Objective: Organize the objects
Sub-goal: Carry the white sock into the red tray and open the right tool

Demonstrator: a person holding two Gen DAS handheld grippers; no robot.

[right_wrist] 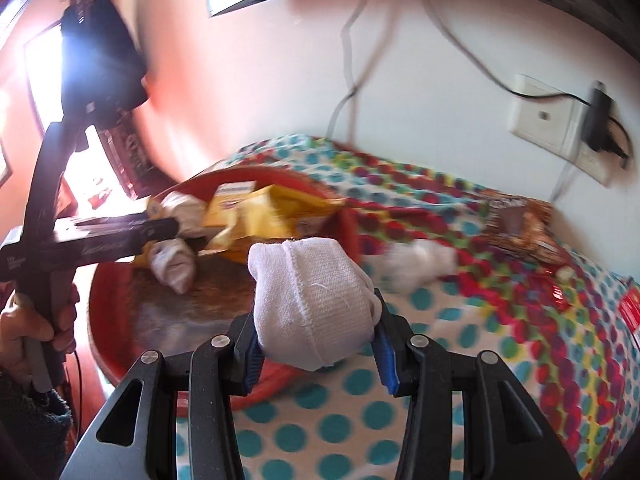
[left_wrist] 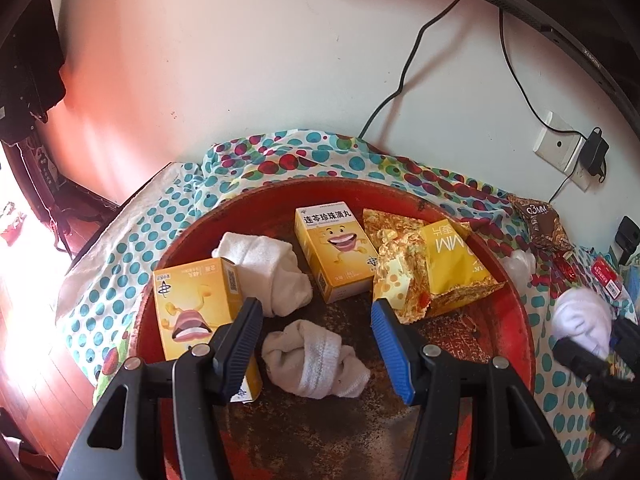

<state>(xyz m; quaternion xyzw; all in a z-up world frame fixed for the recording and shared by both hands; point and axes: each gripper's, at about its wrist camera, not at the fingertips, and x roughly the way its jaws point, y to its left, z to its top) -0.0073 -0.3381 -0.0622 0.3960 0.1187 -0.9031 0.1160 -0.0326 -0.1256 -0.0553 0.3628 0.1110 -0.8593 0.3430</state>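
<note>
My right gripper is shut on a rolled white sock, held in the air over the near rim of the round red tray. The left wrist view shows that sock at its right edge, just outside the tray's rim. My left gripper hangs open over the tray, holding nothing. Below it lies a knotted white sock, with a second sock further back. Two yellow boxes and yellow snack packets also lie in the tray.
The tray rests on a dotted cloth. Right of it lie another white sock, a brown snack packet and small red packets. Behind are the wall, cables, a socket plate and a monitor's edge. A hand holds the left gripper.
</note>
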